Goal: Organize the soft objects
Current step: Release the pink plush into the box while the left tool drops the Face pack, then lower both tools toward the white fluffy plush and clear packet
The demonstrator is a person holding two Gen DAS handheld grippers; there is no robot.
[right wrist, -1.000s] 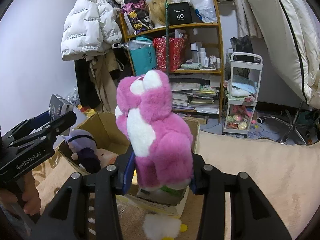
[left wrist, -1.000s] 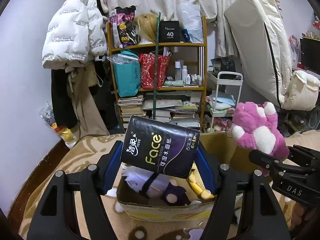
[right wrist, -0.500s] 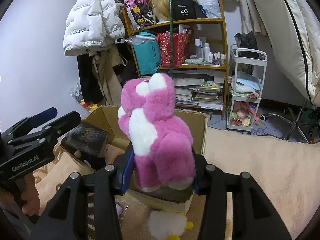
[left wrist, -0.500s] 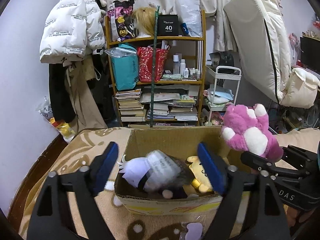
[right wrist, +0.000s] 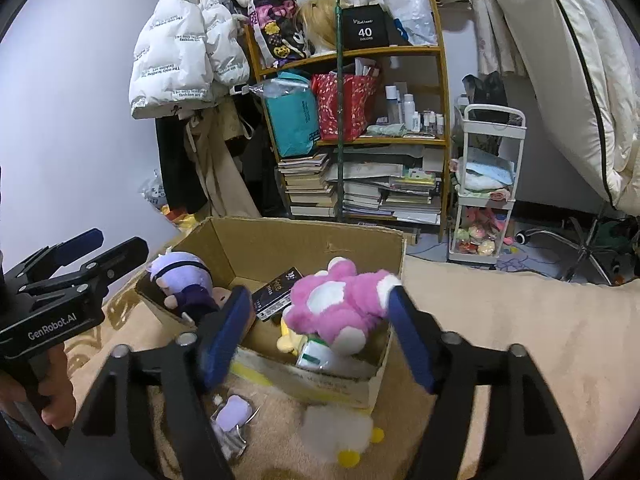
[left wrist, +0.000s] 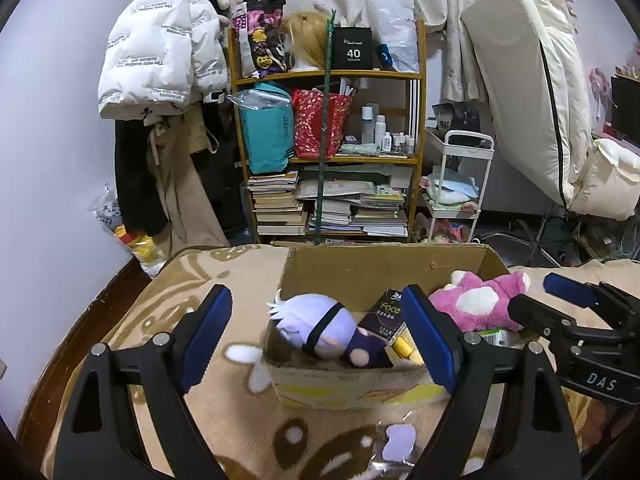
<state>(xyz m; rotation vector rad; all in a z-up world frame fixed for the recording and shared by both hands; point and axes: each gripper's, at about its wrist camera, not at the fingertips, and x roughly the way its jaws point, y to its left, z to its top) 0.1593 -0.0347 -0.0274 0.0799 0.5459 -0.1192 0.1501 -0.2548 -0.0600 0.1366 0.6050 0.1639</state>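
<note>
- Two units: the left hand-held gripper and the right hand-held gripper both stand with jaws apart, gripping nothing.
- The pink plush lies in the cardboard box (right side), beside the black tissue pack and the purple-haired doll.
- The box rests on a beige blanket.

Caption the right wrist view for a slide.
Open right gripper above the cardboard box, pink plush bear lying inside.

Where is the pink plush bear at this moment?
The pink plush bear lies in the cardboard box, on its right side, beside the black tissue pack, between the open right gripper fingers.
</note>
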